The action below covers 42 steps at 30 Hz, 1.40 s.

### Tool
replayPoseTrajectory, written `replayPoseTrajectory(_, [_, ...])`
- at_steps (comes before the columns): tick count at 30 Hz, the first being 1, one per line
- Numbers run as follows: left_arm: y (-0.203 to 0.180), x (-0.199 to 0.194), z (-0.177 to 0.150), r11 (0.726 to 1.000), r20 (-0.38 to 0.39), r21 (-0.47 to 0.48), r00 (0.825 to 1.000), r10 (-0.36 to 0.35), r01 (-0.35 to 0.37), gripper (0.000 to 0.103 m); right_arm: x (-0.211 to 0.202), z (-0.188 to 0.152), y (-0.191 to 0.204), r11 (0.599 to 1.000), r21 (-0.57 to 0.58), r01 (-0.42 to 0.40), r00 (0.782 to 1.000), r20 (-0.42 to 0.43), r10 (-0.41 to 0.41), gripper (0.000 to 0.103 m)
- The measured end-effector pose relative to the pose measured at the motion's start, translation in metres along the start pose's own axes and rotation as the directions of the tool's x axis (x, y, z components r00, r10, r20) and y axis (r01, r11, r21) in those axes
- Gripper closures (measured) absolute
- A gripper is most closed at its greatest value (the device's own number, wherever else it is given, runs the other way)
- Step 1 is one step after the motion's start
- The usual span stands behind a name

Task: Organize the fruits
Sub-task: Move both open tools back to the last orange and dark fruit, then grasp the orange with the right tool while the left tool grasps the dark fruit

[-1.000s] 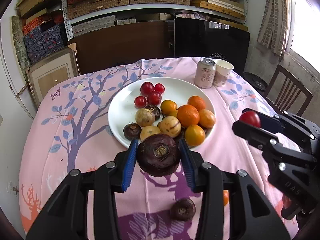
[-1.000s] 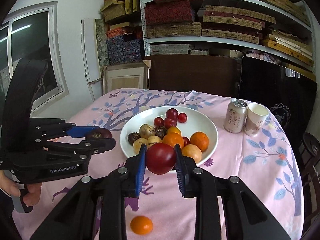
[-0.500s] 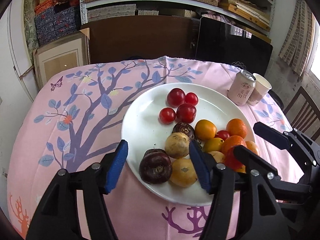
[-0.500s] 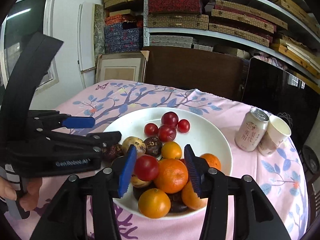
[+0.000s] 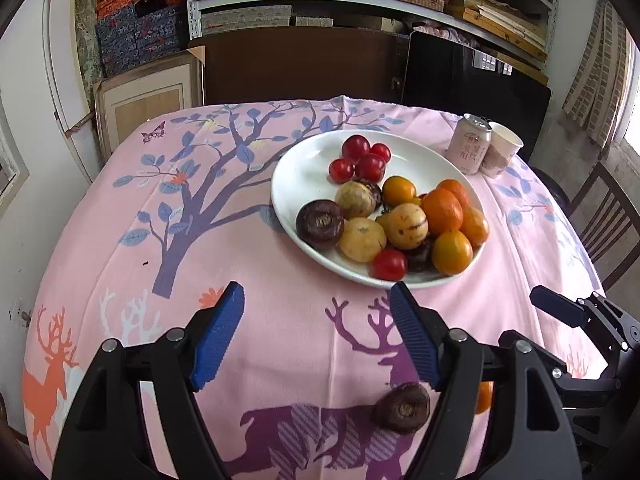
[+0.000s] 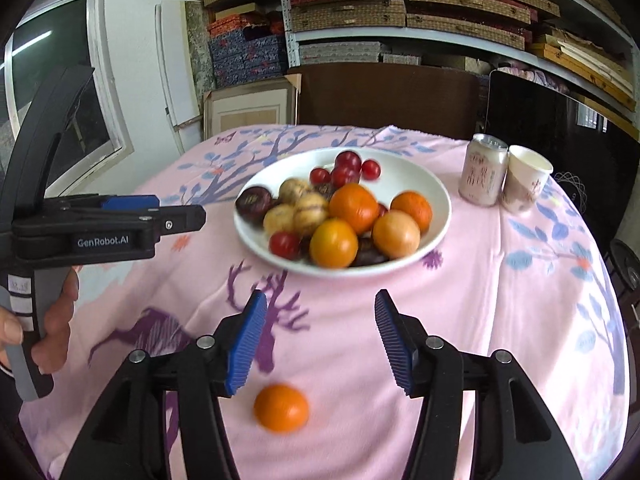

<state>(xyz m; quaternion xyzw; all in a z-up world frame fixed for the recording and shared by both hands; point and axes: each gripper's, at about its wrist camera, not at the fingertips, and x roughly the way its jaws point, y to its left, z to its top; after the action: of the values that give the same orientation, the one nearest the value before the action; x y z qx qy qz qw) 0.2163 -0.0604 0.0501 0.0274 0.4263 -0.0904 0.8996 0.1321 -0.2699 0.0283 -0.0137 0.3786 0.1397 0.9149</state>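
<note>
Both claws stood empty and spread wide over the pink tablecloth (image 5: 120, 240), near edge of the table, so this looked like the gap between drops: most fruit sat on the white plate (image 5: 296, 168), two pieces lay loose on the cloth. Left gripper (image 5: 316, 336) had nothing between its blue pads, jaws far apart; a dark brown mangosteen-like fruit (image 5: 402, 407) lay at its 5 o'clock, just beside the right finger, not touching as far as could be told. Right gripper (image 6: 320, 340) was likewise wide open and empty; a loose orange tangerine (image 6: 281, 408) lay on the cloth at its 6 o'clock, low between the fingers, blurred. Next move, judged: each claw drops onto its stray fruit, centres it between the pads, closes gently, carries it to the plate at 12 o'clock. Plate looked sorted-ish: red cherry tomatoes (image 5: 360, 158) at the far side, tan round fruits (image 5: 362, 238) in the middle, oranges (image 5: 442, 210) toward 3 o'clock, another dark fruit (image 5: 319, 224) at 9 o'clock, one red tomato (image 5: 389, 265) at the near rim. Round, smooth, likely to roll. A drink can (image 6: 482, 170) and paper cup (image 6: 526, 178) stood touching at the plate's 2 o'clock.
</note>
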Motion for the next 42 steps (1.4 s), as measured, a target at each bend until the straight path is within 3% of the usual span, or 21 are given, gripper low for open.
replayPoseTrajectory(10, [-0.002,-0.025,-0.035,1.0,-0.013,0.018,1.0,-0.003,0.003,0.028,0.01,-0.034,0.025,1.0,-0.028,0.005,0.995,-0.104,-0.008,0.046])
replayPoseTrajectory(11, [-0.002,-0.026,-0.036,1.0,-0.014,0.019,1.0,-0.002,0.002,0.028,0.014,-0.035,0.026,1.0,-0.028,0.007,0.993,-0.117,-0.01,0.047])
replayPoseTrajectory(13, [-0.001,-0.026,-0.038,1.0,-0.017,0.017,1.0,-0.001,0.002,0.027,0.025,-0.039,0.028,1.0,-0.029,0.001,0.989,-0.15,-0.005,0.067])
replayPoseTrajectory(14, [-0.001,-0.026,-0.041,1.0,-0.022,0.015,1.0,-0.004,0.004,0.027,0.029,-0.04,0.027,1.0,-0.024,0.005,0.987,-0.16,-0.009,0.067])
replayPoseTrajectory(21, [-0.009,-0.014,-0.069,0.999,-0.084,0.045,0.996,-0.024,0.028,0.027,0.017,-0.045,0.017,0.999,0.019,-0.03,0.992,-0.118,0.032,0.067])
replayPoseTrajectory(30, [-0.052,0.011,-0.093,0.985,-0.141,0.16,0.989,-0.04,0.062,0.027,-0.008,-0.059,-0.021,0.995,0.095,-0.016,0.996,-0.085,0.025,0.067])
replayPoseTrajectory(32, [-0.058,0.022,-0.096,0.983,-0.166,0.172,0.985,-0.043,0.072,0.036,-0.007,-0.062,-0.027,0.993,0.113,-0.015,0.996,-0.088,0.025,0.067])
replayPoseTrajectory(34, [-0.061,0.025,-0.095,0.981,-0.153,0.175,0.987,-0.053,0.08,0.059,-0.007,-0.064,-0.03,0.992,0.125,-0.015,0.996,-0.09,0.026,0.067])
replayPoseTrajectory(39, [-0.067,0.024,-0.086,0.976,-0.153,0.195,0.986,-0.072,0.101,0.06,-0.014,-0.059,-0.031,0.993,0.118,-0.028,0.997,-0.071,0.036,0.067])
replayPoseTrajectory(42, [-0.064,0.01,-0.065,0.974,-0.096,0.202,0.992,-0.085,0.103,0.06,-0.029,-0.042,-0.029,0.994,0.1,-0.034,0.999,-0.001,0.034,0.067])
